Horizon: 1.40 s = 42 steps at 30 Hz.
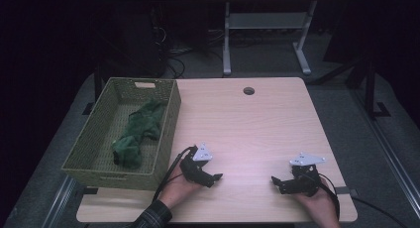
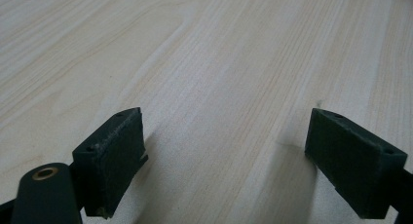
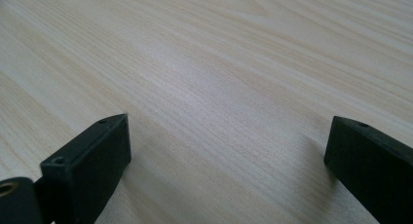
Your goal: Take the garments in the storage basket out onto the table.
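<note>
Pale wood-grain table (image 1: 247, 129) carries everything; both tongs rest low over its near edge, bare boards running out ahead of them and between them. Beyond the far edge, well past the tongs, stand a white desk frame (image 1: 267, 34) and loose cables on dark floor.

Green woven basket (image 1: 124, 131) sits just to the outer side of the left gripper (image 1: 217, 178), its near wall close beside that hand and overhanging the table's left edge. Its long axis runs away from the person, so it lies within easy reach of the left tong.

Dark green cloth (image 1: 138, 134), crumpled, lies inside the basket along its floor, stretched from the near end toward the middle. It is well apart from both tongs and touched by neither. Judged from how it lies, it is either already stowed or waiting to be lifted out; the scene does not settle which.

Left gripper: jaws spread wide in the left gripper view, bare table grain between the pads (image 2: 114, 160), nothing held. Tip points inward, toward the right gripper (image 1: 274, 181).

Right gripper: jaws likewise wide apart, nothing between the pads (image 3: 92, 165) but wood. Tip points inward at its partner, with a clear gap of table between the two. This mirrored, empty pose reads as a rest position, hands settled near the table's edge.
</note>
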Each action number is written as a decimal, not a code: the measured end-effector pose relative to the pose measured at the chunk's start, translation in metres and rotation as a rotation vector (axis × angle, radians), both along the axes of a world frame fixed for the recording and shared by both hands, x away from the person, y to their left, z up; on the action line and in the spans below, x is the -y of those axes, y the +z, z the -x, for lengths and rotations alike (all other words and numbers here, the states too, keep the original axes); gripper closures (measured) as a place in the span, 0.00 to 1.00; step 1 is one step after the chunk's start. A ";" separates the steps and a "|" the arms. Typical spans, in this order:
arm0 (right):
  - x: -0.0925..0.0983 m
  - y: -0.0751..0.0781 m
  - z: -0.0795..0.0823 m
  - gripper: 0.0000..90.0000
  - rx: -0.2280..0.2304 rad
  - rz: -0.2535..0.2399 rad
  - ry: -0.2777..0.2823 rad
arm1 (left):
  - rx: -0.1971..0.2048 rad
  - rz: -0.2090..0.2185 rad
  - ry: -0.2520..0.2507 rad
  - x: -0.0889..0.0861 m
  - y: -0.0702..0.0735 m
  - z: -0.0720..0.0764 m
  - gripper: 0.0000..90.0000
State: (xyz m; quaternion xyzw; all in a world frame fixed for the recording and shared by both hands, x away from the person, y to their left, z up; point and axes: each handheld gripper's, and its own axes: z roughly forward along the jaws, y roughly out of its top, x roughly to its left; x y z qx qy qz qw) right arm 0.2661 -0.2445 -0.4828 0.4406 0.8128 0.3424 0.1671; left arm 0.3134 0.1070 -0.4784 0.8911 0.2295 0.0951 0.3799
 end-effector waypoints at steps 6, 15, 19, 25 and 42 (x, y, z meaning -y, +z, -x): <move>-0.001 0.000 -0.001 0.03 0.001 0.000 0.001 | 0.001 -0.001 -0.003 0.000 0.000 0.000 0.15; -0.001 0.000 -0.001 0.03 -0.002 0.000 0.001 | -0.001 0.002 -0.005 -0.001 0.000 -0.004 0.15; -0.001 0.000 -0.001 0.03 -0.002 0.000 0.002 | -0.004 0.005 0.007 -0.005 0.001 -0.006 0.15; -0.001 0.000 -0.001 0.03 -0.001 -0.002 0.001 | 0.004 0.021 0.031 -0.009 0.005 -0.009 0.15; -0.001 0.000 -0.002 0.03 0.000 -0.003 0.000 | 0.005 0.049 0.036 -0.015 0.023 -0.011 0.15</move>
